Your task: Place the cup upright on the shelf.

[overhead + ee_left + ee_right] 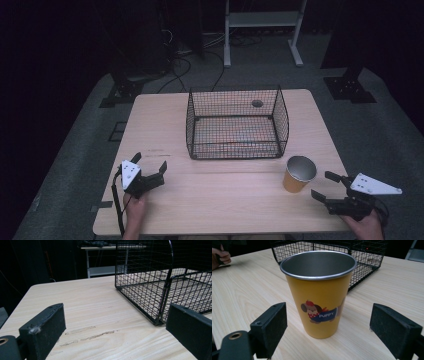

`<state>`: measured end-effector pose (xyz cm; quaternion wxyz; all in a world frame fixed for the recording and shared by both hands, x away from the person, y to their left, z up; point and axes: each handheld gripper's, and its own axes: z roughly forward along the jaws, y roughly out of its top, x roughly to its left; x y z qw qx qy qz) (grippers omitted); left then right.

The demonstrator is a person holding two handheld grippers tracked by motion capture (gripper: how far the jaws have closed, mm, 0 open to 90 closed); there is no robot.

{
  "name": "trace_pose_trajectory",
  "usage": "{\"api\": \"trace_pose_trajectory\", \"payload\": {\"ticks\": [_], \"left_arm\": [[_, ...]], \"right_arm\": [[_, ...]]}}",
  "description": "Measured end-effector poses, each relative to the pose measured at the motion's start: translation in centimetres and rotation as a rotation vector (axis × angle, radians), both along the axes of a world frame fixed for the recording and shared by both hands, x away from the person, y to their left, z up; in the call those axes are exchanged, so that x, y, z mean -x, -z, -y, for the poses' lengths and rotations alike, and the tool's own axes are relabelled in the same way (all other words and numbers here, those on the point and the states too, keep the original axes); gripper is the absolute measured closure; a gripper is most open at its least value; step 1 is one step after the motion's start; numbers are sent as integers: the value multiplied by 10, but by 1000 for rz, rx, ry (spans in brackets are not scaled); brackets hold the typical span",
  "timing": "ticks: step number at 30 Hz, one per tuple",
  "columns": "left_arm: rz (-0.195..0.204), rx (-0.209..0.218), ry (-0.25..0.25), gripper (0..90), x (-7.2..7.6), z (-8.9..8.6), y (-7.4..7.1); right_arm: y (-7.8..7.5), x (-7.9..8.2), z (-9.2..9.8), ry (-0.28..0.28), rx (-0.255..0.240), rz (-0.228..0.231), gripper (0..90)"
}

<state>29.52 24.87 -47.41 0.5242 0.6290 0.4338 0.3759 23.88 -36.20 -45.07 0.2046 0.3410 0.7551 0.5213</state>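
1. Spreading wide, my right gripper has both jaws released, with the yellow cup standing upright between them, untouched.
2. My left gripper is also released, grasping nothing, at 7 o'clock on the table.
3. Cup sits at 4 o'clock, just beside the wire basket at 12.
4. Judgement: no grasp made yet; basket looks empty, so everything remains.

Lighting is dim overall; surroundings fall to near black. The table is evenly lit from above, with soft shadows. High view is grainy. Gripper views are sharper, their near jaws slightly blurred.
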Motion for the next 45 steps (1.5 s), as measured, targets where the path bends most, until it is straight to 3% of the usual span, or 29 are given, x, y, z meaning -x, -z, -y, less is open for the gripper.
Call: {"api": "trace_pose_trajectory", "payload": {"ticks": [21,45], "left_arm": [[1,-1,1,20,0,0,0],[2,-2,8,20,0,0,0]], "right_arm": [[-2,-24,-29,-38,53,-6,125],[-4,-40,-48,-43,60,16,120]]}}
